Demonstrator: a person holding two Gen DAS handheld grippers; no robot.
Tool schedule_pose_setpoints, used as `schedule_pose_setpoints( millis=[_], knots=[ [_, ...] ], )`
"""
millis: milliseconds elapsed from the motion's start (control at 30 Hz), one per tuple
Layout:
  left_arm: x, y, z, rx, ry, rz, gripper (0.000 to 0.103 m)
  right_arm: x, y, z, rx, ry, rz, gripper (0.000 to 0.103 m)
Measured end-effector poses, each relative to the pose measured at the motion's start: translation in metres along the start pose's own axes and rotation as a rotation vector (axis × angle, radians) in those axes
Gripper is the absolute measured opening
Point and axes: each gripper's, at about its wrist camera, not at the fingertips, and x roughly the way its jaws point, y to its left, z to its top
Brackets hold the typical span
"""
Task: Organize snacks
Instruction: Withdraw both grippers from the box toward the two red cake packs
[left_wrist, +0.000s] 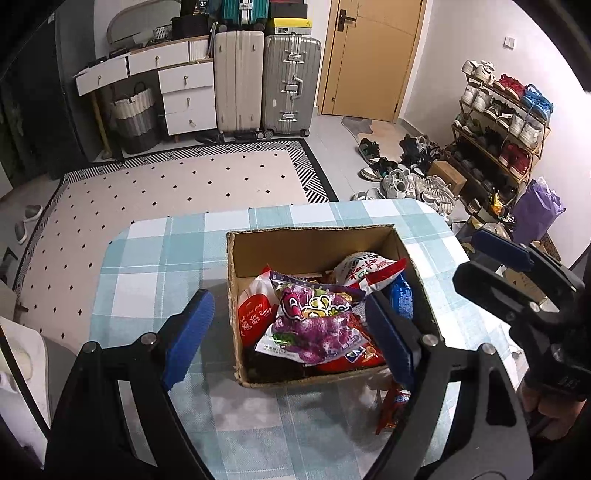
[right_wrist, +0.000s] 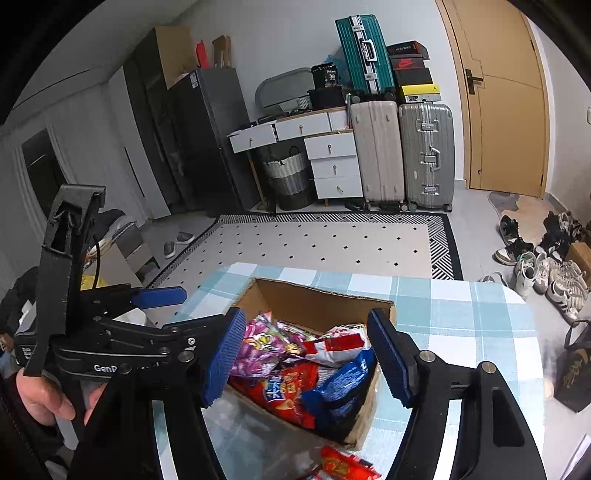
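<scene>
"GenP", cut off, is printed in white on the left gripper (right_wrist: 162, 295) body. The number "36" is shown on a black box (right_wrist: 325, 76) atop the drawers, and again in the left wrist view (left_wrist: 202, 3). Chinese characters are printed on the red packet (right_wrist: 282, 387) and the white-and-red packet (left_wrist: 369, 271), but cannot be read clearly.

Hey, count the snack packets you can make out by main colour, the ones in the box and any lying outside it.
Purple: 1, the purple packet
Red: 3, the red pouch, the red chip bag, the red wrapper outside the cardboard box
White and red: 1, white-red bag
Blue: 1, blue packet
Total: 6 visible; more may be buried.
</scene>
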Motion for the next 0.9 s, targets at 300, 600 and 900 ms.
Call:
schedule_pose_setpoints(
  millis=[300, 600, 900],
  knots=[
    [-0.044, -0.007, -0.012, 0.004, -0.045, 0.009, 0.086, -0.045, 0.015, -0.004, -0.007, -0.048, -0.002, 0.072],
    [-0.095, -0.026, -0.036, 0.022, -0.117, 0.023, 0.099, -0.11, 0.022, -0.025, -0.014, -0.108, -0.02, 0.079],
    [-0.133, -0.053, -0.067, 0.039, -0.153, 0.011, 0.102, -0.167, 0.022, -0.064, 0.002, -0.139, -0.036, 0.084]
  ],
)
